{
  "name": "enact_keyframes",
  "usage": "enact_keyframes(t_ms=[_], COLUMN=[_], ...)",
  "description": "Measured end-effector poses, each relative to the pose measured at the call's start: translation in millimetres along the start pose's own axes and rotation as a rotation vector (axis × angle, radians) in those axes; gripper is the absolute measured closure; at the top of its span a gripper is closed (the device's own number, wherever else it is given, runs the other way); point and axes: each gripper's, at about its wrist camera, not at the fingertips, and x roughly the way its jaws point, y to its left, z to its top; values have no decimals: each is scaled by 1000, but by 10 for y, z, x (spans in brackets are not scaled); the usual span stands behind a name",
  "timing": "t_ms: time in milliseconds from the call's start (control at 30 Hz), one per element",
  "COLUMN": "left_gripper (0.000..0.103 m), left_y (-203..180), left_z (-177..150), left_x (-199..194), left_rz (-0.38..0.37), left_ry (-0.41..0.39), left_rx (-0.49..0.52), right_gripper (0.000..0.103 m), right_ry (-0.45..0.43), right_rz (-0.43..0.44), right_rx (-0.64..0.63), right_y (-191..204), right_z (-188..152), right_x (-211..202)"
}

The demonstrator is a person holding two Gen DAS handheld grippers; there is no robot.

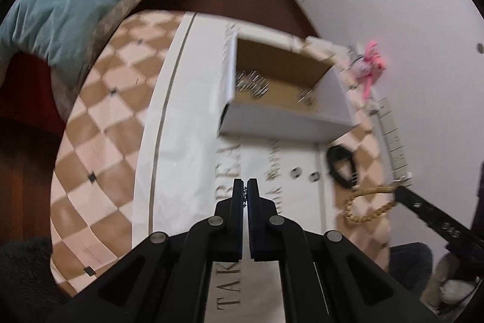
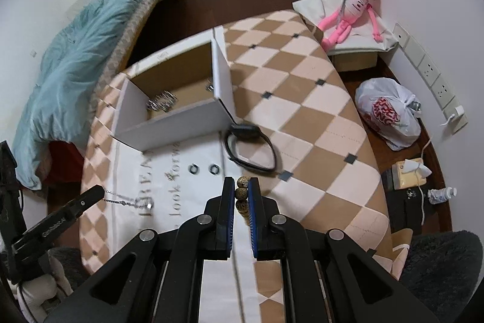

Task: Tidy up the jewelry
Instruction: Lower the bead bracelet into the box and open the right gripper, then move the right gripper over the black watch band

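- Left wrist view: black fingers of the left gripper (image 1: 245, 189) are seen almost fully closed, with a thin silver chain (image 1: 245, 197) pinched between the pads.
- Beyond them, an open cardboard box (image 1: 281, 123) stands on a white printed sheet (image 1: 193, 141), with silver pieces (image 1: 252, 82) already lying inside it.
- Two small rings (image 1: 304, 175) lie on the sheet just short of the box, and a black band (image 1: 341, 162) rests beside them on the checkered cloth.
- The view is blurred, so the chain should be carried level and slowly until it hangs over the box opening.
- Right wrist view: the right gripper (image 2: 242, 186) is closed narrowly on a wooden bead bracelet (image 2: 243, 192), whose beads are gripped between the pads.
- The chain is seen dangling from the left gripper's tip at the left, its free end trailing on the sheet.
- It is judged that the trailing end could snag; it should be lifted clear before release inside the box.
- The bracelet is best held until the chain is dropped.
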Motion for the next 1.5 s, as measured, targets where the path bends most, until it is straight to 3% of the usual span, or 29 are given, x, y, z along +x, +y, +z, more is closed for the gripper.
enact_keyframes(t_ms=[267,433,600,733,967,1033,1100,1133,1167,1233,1300,1400,1500], left_gripper=[103,103,103,102,98,97,92,79,54,13,9,9,9], left_y=[-280,-397,-338,-259,-117,-86,-81,-82,-85,-75,-64,-52,-46], left_z=[649,1085,1387,1448,1445,1428,1391,1372,1354,1312,1276,1179,1069], left_x=[-546,-495,-3,341,729,754,739,725,717,685,656,625,630], left_rz=[-114,-122,-122,-116,16,61,130,152,175,205,238,287,314], left_ry=[-107,-128,-26,58,187,185,161,149,139,113,82,49,35], left_rx=[59,103,91,74,7,9,37,52,65,77,90,102,106], right_gripper=[94,94,94,94,93,85,40,31,25,24,13,8,7], right_ry=[-51,-78,-24,74,243,279,273,269,261,226,188,161,168], right_rz=[132,165,156,153,169,154,121,107,86,-2,-101,-203,-242], right_rx=[-45,-120,-168,-181,-184,-188,-201,-208,-218,-251,-276,-287,-266], right_y=[314,613,815,851,842,805,768,756,740,714,676,615,525], right_z=[523,984,1381,1541,1584,1573,1545,1535,1516,1468,1395,1295,1156], right_x=[-383,-394,-15,434,1003,1109,1127,1122,1113,1060,1013,998,1046])
